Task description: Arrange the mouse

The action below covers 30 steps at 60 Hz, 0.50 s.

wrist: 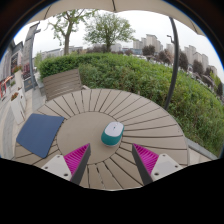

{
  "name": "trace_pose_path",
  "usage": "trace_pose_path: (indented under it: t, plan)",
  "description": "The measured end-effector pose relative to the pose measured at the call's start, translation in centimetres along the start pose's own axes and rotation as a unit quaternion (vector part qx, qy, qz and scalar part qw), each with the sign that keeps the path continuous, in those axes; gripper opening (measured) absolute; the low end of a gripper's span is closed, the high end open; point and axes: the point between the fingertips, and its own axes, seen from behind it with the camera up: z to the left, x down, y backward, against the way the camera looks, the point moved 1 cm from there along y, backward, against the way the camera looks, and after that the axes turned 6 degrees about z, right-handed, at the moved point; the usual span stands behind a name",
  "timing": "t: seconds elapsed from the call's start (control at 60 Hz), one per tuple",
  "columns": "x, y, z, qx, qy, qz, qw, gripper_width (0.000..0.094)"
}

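A white and teal mouse (112, 132) lies on a round slatted wooden table (140, 115), just ahead of the fingers and about midway between them. A dark blue mouse mat (40, 133) lies flat on the table to the left of the mouse, apart from it. My gripper (110, 160) is open and empty, its two fingers with pink pads (75, 158) spread wide above the near part of the table. Nothing is between the fingers.
A wooden chair (62, 82) stands at the table's far left side. A green hedge (150, 75) runs behind the table, with trees and buildings beyond. A dark pole (172, 62) rises to the right of the table.
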Motion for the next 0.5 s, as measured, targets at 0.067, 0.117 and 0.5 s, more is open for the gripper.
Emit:
trace_pose_path:
  t: [0.067, 0.117, 0.5]
  plan:
    - [-0.1, -1.9, 0.0, -0.001, 0.001, 0.007, 1.0, 0.0854]
    - [-0.1, -3.3, 0.2, -0.003, 0.002, 0.012, 1.0, 0.0855]
    - [-2.8, -10.0, 1.4, -0.025, 0.011, 0.03, 0.999, 0.0856]
